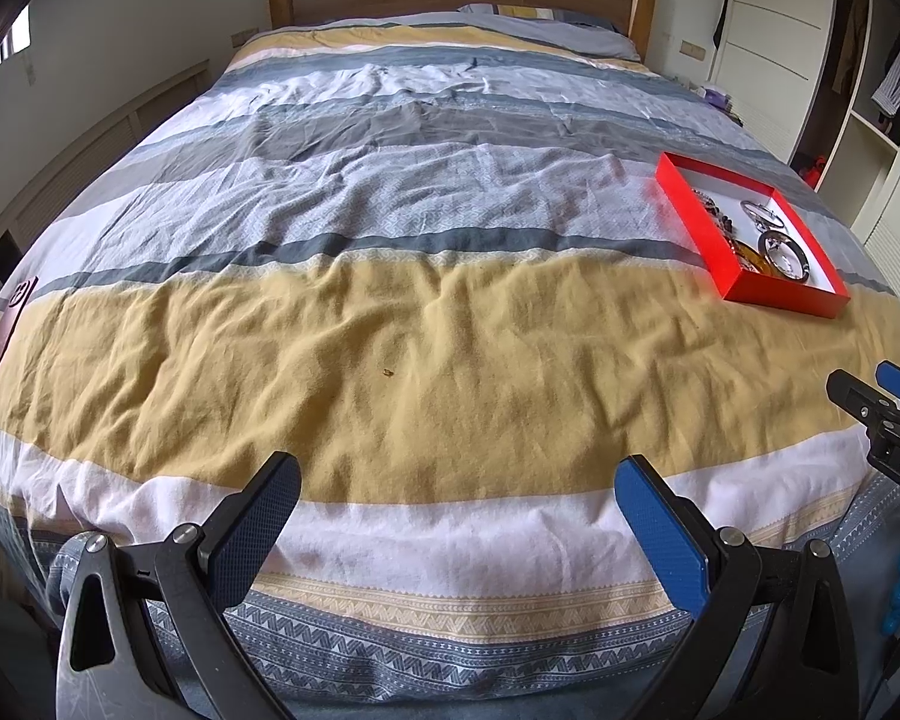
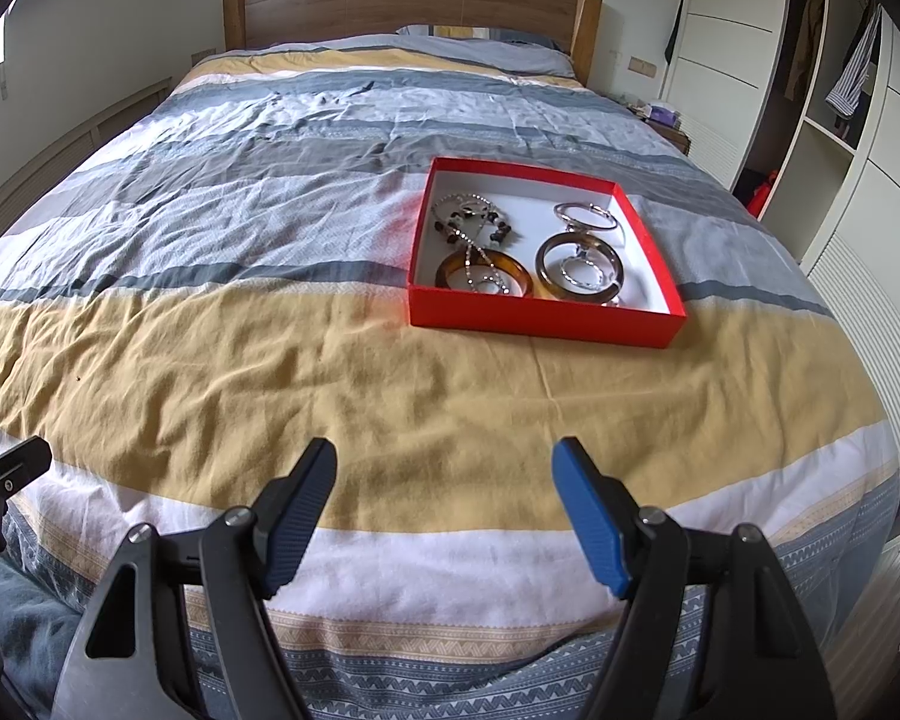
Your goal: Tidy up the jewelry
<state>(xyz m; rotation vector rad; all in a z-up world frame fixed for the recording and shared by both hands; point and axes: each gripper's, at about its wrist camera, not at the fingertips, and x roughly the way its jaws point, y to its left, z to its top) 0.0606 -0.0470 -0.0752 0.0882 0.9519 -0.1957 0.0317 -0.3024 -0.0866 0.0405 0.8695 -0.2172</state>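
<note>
A red box (image 2: 540,319) with a white inside lies on the bed, right of centre; it also shows in the left wrist view (image 1: 690,213). It holds an amber bangle (image 2: 447,270), a brown and silver bangle (image 2: 543,264), thin silver bangles (image 2: 588,211) and a beaded chain necklace (image 2: 471,219). My right gripper (image 2: 447,468) is open and empty above the foot of the bed, well short of the box. My left gripper (image 1: 459,483) is open and empty, further left. The right gripper's tip (image 1: 864,399) shows at the left view's right edge.
A striped duvet (image 2: 270,360) covers the bed. A brown leather piece with a cord (image 1: 6,324) lies at the bed's left edge. A wooden headboard (image 2: 414,6) is at the far end. Wardrobe shelves (image 2: 834,120) stand on the right.
</note>
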